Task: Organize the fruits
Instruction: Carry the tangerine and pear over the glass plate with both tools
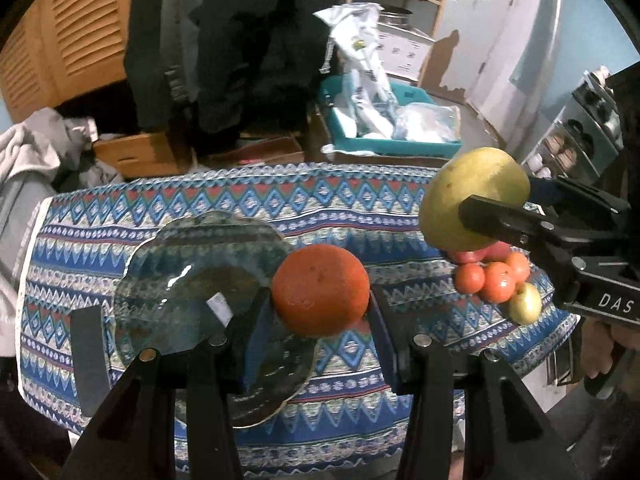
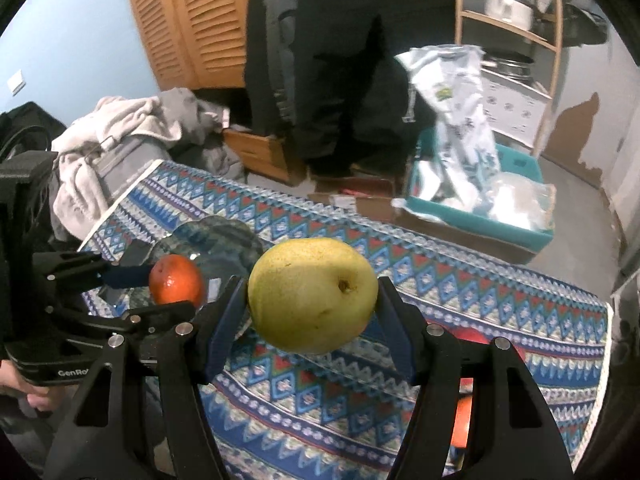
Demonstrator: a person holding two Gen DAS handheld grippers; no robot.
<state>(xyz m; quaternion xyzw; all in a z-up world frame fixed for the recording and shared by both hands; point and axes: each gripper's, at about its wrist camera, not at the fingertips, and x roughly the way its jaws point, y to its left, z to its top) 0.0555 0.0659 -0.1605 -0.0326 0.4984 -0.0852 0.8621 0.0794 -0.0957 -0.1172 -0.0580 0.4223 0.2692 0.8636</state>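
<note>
Fruits: an orange (image 1: 320, 290), a yellow-green pear (image 2: 312, 294) and a small pile of fruit (image 1: 496, 284) made up the lot.
Glass plate (image 1: 192, 276): clear and scallop-edged, it lay empty on the patterned tablecloth (image 1: 360, 208), left of the orange.
Orange: round, deep orange, dimpled skin with a glossy patch; it hung above the cloth just beside the plate's edge.
Left gripper (image 1: 320, 300): its blue pads were clenched on the orange from both sides.
Pear: plump, pale yellow-green, speckled, its brown calyx end facing the right wrist camera; it was raised above the cloth, right of the orange.
Right gripper (image 2: 314, 300): its fingers were clamped on the pear's flanks.
Pile: small red-orange fruits and one yellowish-green one rested together on the cloth near its right end, below the pear.
</note>
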